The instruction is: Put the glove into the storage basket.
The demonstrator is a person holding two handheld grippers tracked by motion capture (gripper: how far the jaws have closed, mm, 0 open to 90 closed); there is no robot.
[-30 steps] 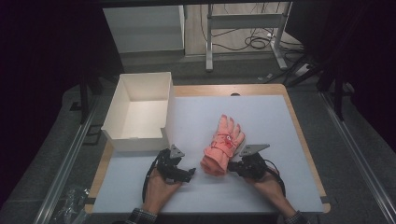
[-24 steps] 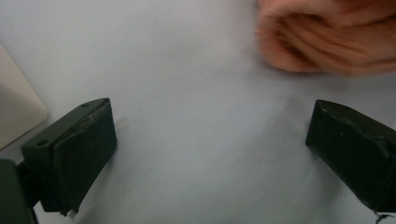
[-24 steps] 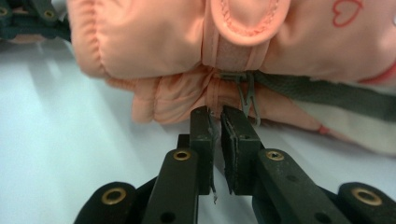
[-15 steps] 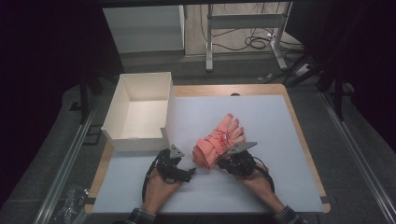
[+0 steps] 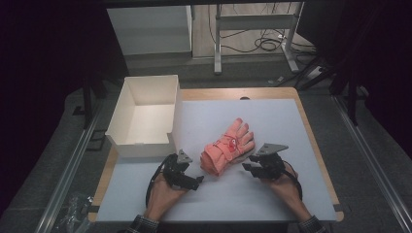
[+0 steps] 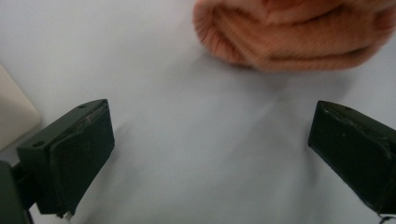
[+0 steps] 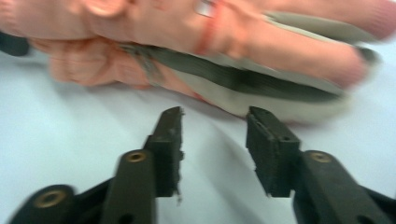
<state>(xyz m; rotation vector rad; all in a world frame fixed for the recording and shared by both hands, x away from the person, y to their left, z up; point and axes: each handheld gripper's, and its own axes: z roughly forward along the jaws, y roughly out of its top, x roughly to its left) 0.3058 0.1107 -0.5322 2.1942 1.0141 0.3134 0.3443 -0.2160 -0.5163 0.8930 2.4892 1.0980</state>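
The pink gloves point(image 5: 227, 147) lie stacked in the middle of the bench point(image 5: 272, 194) — soft and knitted, with ribbed cuffs and a grey palm patch. The right gripper point(image 5: 248, 167) sits just beside them, spread a little and holding nothing. The left gripper point(image 5: 199, 181) waits near the cuff end, spread wide — likely ready to grab. A white box point(image 5: 171, 104) stands open nearby, maybe for the gloves.

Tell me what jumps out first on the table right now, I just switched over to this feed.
The salmon-pink gloves lie stacked in the middle of the pale table, the one bright thing against it. The left tongs and right tongs flank their cuff end, both open and holding nothing. An open white box sits at the table's left rear.
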